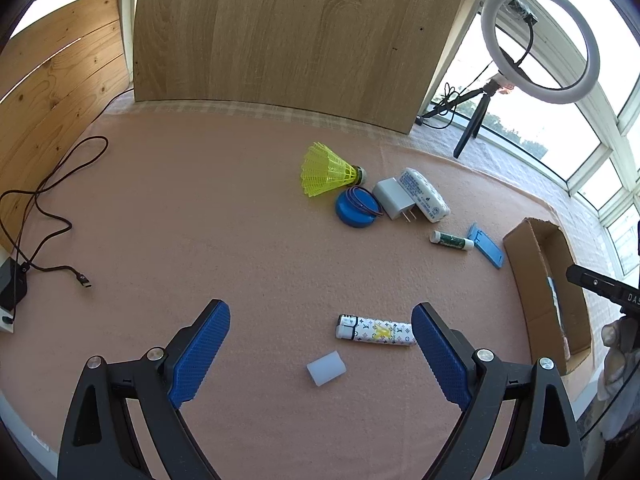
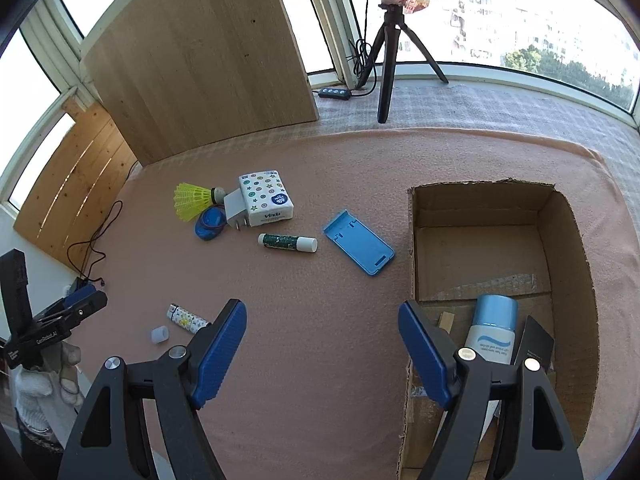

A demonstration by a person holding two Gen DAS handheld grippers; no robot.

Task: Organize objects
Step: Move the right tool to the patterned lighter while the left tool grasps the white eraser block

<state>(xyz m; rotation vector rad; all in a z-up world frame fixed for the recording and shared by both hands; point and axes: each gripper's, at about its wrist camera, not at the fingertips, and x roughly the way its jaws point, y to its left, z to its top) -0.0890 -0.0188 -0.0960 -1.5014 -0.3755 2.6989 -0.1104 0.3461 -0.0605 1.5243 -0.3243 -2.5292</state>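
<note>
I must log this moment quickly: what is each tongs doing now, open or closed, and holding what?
Left tongs: open, holding nothing, above the patterned lighter.
Right tongs: open, holding nothing, beside the cardboard box.

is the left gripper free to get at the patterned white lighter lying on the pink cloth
Probably yes: the left gripper is open and empty, the patterned white lighter lies flat just ahead by its right finger, and only the small white cap sits nearby, apart from it.

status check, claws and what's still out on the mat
Left claw open, empty, over lighter. Right claw open, empty, beside box. Bottle boxed; shuttlecock, tissue pack, glue stick still out. Nothing blocking.
</note>
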